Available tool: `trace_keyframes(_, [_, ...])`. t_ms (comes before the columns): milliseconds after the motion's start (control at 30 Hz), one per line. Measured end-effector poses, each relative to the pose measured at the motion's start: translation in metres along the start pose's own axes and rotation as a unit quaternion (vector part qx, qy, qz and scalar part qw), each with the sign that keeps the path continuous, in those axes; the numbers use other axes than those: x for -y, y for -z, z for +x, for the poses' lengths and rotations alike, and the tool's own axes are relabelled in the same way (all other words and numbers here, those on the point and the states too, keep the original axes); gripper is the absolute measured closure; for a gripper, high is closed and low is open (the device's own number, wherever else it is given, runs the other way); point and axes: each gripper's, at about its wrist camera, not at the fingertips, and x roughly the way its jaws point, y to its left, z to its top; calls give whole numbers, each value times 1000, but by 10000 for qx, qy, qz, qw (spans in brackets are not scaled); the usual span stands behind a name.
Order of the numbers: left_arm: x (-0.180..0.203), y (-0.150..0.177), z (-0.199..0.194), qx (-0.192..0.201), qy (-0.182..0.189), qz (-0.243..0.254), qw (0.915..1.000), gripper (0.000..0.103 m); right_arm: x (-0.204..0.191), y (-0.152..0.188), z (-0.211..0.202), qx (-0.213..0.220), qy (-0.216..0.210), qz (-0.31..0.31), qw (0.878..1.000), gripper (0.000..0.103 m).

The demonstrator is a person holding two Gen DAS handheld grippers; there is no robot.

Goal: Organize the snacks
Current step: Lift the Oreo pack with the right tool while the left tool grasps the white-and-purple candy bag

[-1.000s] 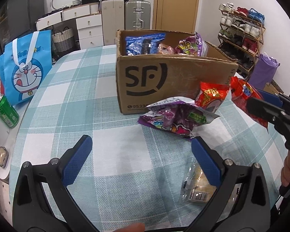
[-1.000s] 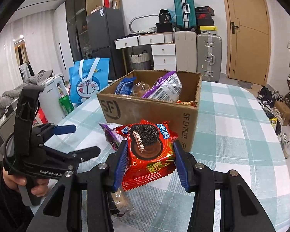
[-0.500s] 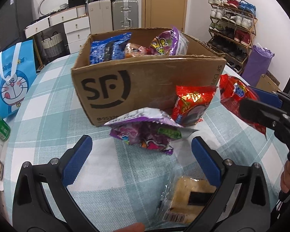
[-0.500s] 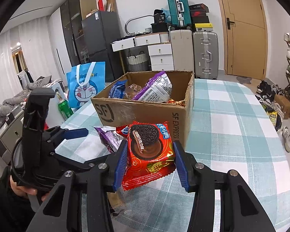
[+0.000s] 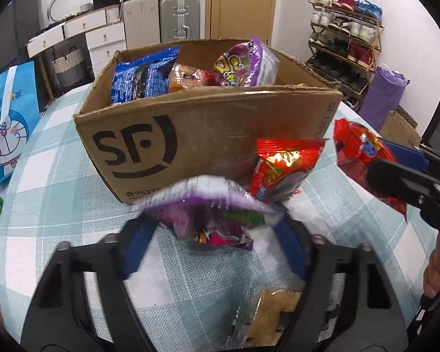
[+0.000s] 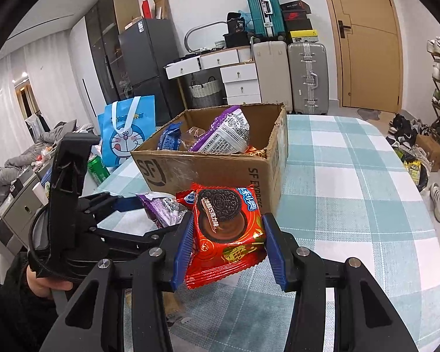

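Observation:
An open SF cardboard box (image 5: 208, 135) holds several snack bags and also shows in the right wrist view (image 6: 217, 167). My right gripper (image 6: 226, 243) is shut on a red Oreo pack (image 6: 227, 228), held above the table near the box's corner; that pack also shows in the left wrist view (image 5: 363, 158). My left gripper (image 5: 214, 246) has its fingers closing around a purple candy bag (image 5: 208, 217) in front of the box; the view is blurred there. Another red Oreo pack (image 5: 281, 167) leans on the box.
A clear cracker packet (image 5: 272, 314) lies on the checked tablecloth (image 6: 352, 193) under my left gripper. A blue Doraemon bag (image 5: 6, 120) and a green can (image 6: 96, 168) stand at the table's left. Shoe rack, suitcases and drawers stand behind.
My left gripper moved forward to the purple bag and its fingers narrowed around it. My right gripper kept holding the Oreo pack, shifting slightly nearer the box.

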Motion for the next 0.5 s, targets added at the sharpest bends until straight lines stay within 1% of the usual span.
trace_keyframes(133, [4,0,-6,145,125,102,9998,50,0,0,0,8,-6,-25,10000,56])
trace_keyframes(333, [1,1,-15,252,160,-3,9996,51,-6,-2,-2,67,-15,-88,9999,56])
trace_keyframes(500, [-13,7,-32,400,156,-116,9990,51,-11,-2,-4,105,-29,-143,9998,56])
